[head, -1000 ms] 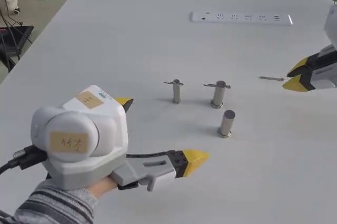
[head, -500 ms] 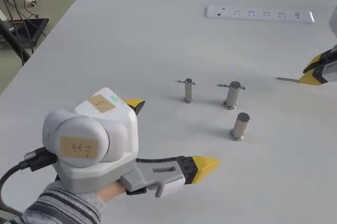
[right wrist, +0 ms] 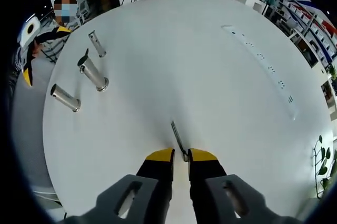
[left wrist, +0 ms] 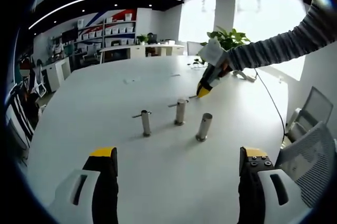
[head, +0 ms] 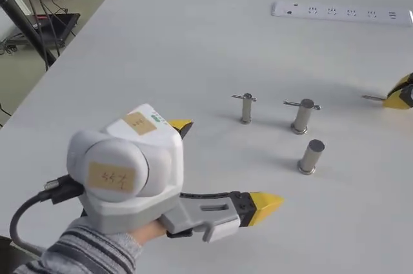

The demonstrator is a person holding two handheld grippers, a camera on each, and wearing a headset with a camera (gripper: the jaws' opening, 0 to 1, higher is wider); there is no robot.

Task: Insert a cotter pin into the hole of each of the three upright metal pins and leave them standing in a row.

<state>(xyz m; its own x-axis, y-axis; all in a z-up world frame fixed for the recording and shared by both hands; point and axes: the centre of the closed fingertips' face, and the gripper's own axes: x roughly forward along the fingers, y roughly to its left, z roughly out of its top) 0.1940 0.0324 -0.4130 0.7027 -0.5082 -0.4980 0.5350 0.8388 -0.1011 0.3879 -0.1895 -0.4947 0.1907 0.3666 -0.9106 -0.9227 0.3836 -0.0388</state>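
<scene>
Left pin [head: 246,108] stands beside right pin [head: 302,117] (third pin [head: 312,156] just before it); power strip [head: 342,13] lies well behind.

pin 1 [head: 246,110] upright, cottered | pin 2 [head: 301,118] upright, cottered, at its 3 o'clock | pin 3 [head: 312,156] upright, bare, 5 o'clock of pin 2 | loose cotter pin [head: 373,98] level, far 3 o'clock

Yellow tips on black jaws are seen on left gripper [head: 226,163] and right gripper [right wrist: 180,156]; shells white-grey. Sleeve [head: 90,251] is striped grey and dark. Metal pins [head: 312,156], cotter pin [right wrist: 178,137]: silver. Table [head: 193,42], power strip [head: 342,12]: white.
</scene>
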